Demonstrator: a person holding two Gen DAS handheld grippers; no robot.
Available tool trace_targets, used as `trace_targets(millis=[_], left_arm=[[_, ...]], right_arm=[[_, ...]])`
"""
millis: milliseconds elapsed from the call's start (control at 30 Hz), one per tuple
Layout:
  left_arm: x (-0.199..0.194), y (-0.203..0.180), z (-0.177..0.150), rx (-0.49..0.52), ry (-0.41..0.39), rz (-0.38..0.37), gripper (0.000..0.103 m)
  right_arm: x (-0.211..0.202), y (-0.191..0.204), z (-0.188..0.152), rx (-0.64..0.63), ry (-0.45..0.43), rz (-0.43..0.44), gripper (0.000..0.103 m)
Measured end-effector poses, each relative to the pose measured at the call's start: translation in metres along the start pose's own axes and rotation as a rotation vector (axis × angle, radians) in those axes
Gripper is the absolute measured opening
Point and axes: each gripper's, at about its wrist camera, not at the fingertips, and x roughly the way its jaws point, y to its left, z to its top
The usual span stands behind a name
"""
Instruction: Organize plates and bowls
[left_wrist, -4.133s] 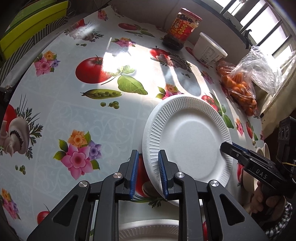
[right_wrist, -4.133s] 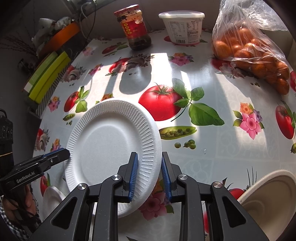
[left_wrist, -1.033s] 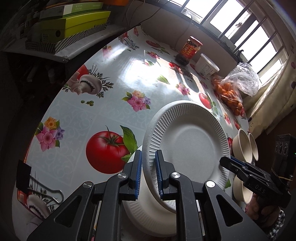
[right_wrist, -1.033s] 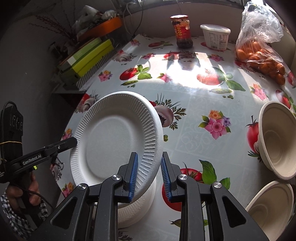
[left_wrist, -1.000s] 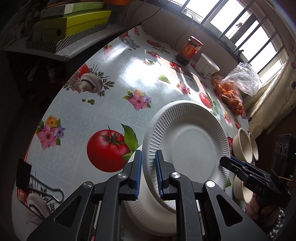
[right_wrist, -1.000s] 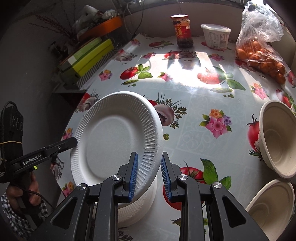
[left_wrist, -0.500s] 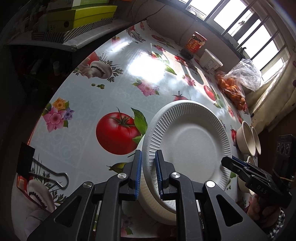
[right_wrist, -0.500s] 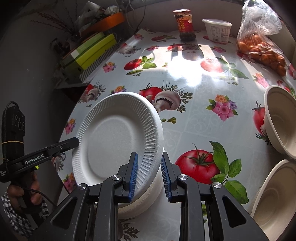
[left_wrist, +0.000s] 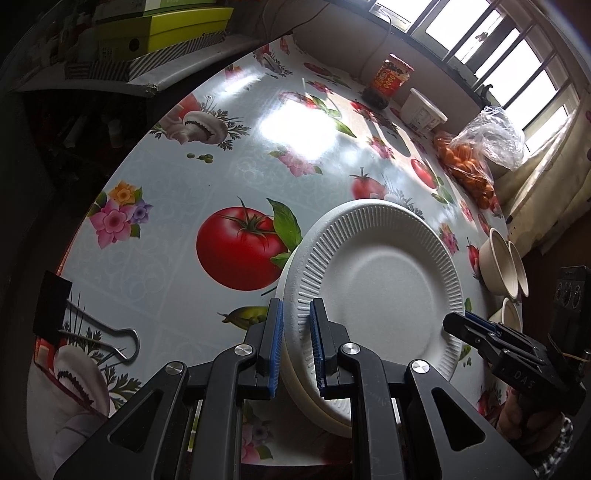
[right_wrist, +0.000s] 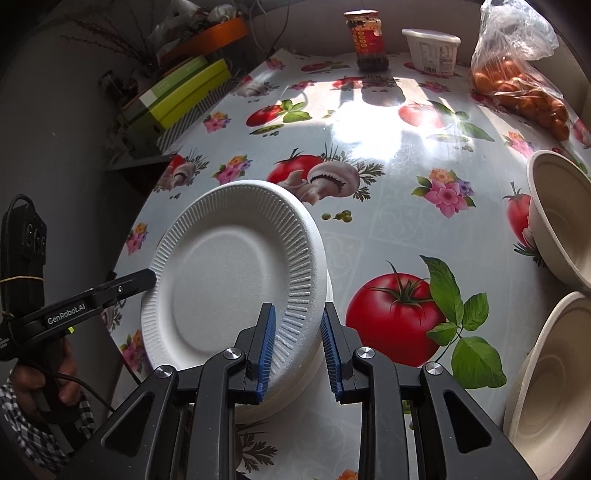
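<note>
Left wrist view: ribbed plate (left_wrist: 384, 284) sits atop the stack (left_wrist: 314, 402) on the surface (left_wrist: 177, 206), its opposite rims between the parted pads of left claw (left_wrist: 296, 347) and right claw (right_wrist: 298, 354), neither visibly clamping.

You get daylight from the barred window (left_wrist: 517, 62), hard glare on the glossy vegetable-print tablecloth (left_wrist: 295, 129), jar shadows across it, sharp focus throughout, dim left surroundings, and strong fisheye bending with dark corners.
</note>
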Motion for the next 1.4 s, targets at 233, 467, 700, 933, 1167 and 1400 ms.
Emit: trace_targets(millis=[233, 467, 700, 933, 1167, 1400], left_arm=[[0.0017, 0.001, -0.003, -0.001, 0.004, 0.002, 0.015], [0.0005, 0.0007, -0.0052, 0.0, 0.001, 0.007, 0.015], [0.0006, 0.0006, -0.0053, -0.002, 0.004, 0.01, 0.015], [0.0005, -0.0003, -0.0053, 0.006, 0.004, 0.023, 0.015], [0.0021, -0.0002, -0.0054, 0.015, 0.002, 0.041, 0.016], [0.0016, 0.0007, -0.0061, 0.012, 0.0, 0.038, 0.016]], right_arm=[[0.0002, 0.0013, -0.003, -0.01, -0.003, -0.013, 0.025], [-0.0008, 0.0031, -0.0038, -0.018, -0.009, -0.024, 0.025], [-0.0022, 0.0038, -0.0043, -0.037, -0.015, -0.039, 0.025], [-0.0022, 0.0059, -0.0043, -0.056, -0.021, -0.054, 0.025], [-0.0017, 0.008, -0.0047, -0.079, -0.032, -0.082, 0.029], [-0.002, 0.0074, -0.0046, -0.079, -0.038, -0.086, 0.03]])
